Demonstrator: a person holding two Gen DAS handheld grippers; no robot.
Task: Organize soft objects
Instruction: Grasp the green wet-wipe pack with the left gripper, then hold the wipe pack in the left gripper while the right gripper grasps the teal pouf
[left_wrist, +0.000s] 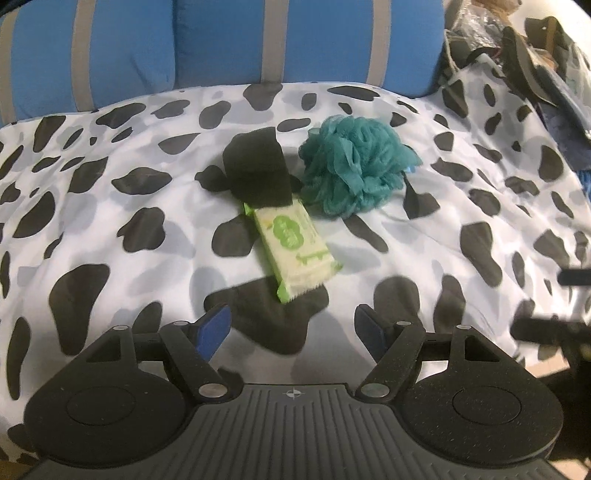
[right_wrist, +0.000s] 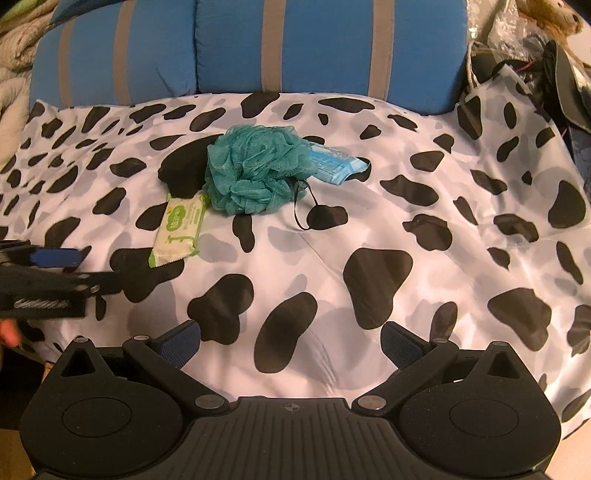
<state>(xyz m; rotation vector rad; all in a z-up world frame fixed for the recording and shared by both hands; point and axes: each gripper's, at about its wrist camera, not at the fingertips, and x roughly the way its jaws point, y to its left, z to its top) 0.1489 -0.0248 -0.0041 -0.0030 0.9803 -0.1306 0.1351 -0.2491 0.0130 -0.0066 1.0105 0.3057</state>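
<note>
Both grippers hang over a cow-print bed, the left gripper and right gripper with jaws wide and empty. Ahead, a green wipes packet touches a black cloth beside a teal bath sponge. Crowding risks one grab dragging its neighbour along, and the sponge's cord may snag.

On the spotted bedcover: one teal mesh bath sponge, one green wipes pack at its 7 o'clock, one blue wipes pack at its 3 o'clock, one black cloth. Two blue striped cushions behind.
</note>
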